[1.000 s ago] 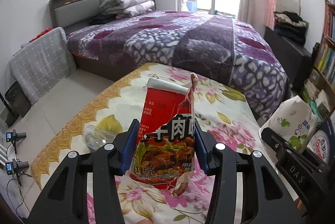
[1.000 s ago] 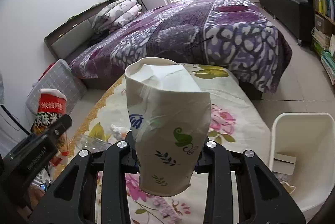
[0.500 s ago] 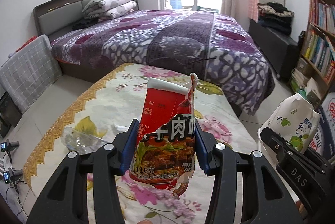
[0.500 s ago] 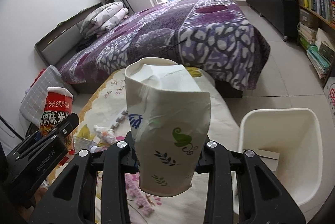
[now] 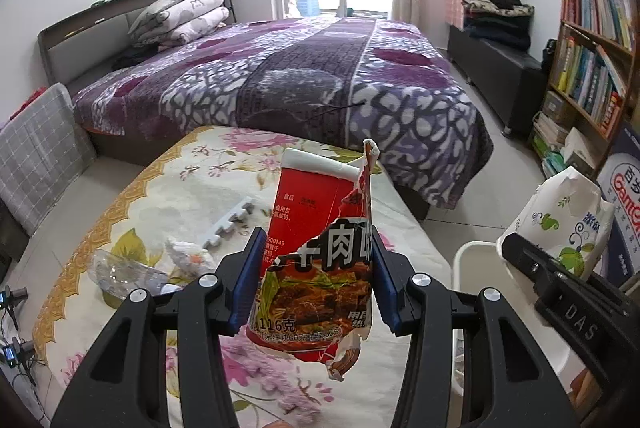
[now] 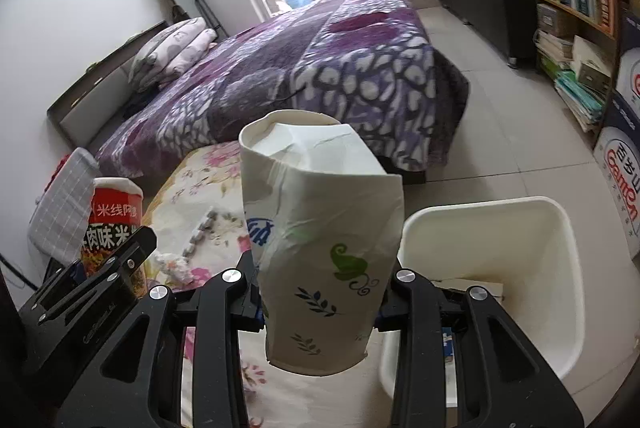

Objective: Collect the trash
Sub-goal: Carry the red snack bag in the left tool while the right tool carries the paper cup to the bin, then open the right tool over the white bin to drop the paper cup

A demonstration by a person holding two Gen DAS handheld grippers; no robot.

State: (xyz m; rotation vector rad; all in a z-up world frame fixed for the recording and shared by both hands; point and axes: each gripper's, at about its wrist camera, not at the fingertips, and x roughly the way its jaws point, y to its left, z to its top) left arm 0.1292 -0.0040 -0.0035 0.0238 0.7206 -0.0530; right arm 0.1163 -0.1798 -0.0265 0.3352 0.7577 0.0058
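Note:
My left gripper (image 5: pixel 314 280) is shut on a torn red noodle cup (image 5: pixel 320 252) and holds it above the floral table (image 5: pixel 168 196). My right gripper (image 6: pixel 320 288) is shut on a white tissue pack with green leaf print (image 6: pixel 320 244), held beside a white trash bin (image 6: pixel 500 268) at the table's right edge. The bin also shows in the left wrist view (image 5: pixel 476 268), and so does the tissue pack (image 5: pixel 560 224). The noodle cup shows at left in the right wrist view (image 6: pixel 114 228).
On the table lie a clear plastic wrapper (image 5: pixel 120 272), a crumpled tissue (image 5: pixel 188 256) and a white notched strip (image 5: pixel 232 224). A purple bed (image 5: pixel 320 76) stands behind the table. A bookshelf (image 5: pixel 592 68) and boxes (image 6: pixel 624 180) line the right wall.
Both grippers have swung to the right with their loads. The white bin has come further into both views and the table trash has shifted left.

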